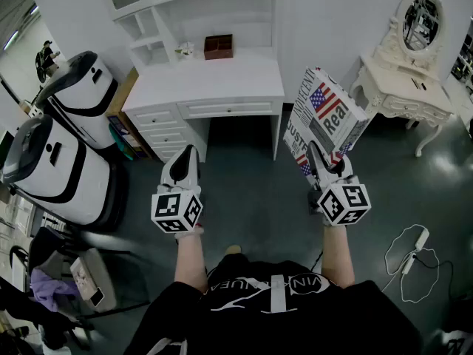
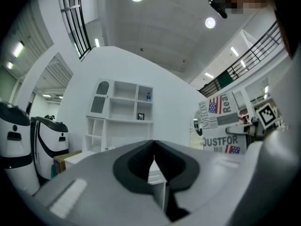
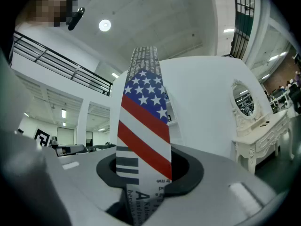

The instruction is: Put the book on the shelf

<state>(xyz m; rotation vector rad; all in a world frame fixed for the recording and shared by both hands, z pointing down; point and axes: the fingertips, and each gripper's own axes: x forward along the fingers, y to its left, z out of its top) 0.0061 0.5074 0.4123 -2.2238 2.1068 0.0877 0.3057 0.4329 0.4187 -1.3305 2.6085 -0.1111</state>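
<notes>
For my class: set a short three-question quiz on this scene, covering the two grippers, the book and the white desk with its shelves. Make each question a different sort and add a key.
1. True or false: the right gripper is clamped on the book.
2. Multiple choice: the left gripper is A) shut with nothing in it; B) holding a cup; C) resting on the floor.
3. Short answer: what dark thing stands on the white desk, below its shelves?

Key:
1. True
2. A
3. A brown box
</notes>
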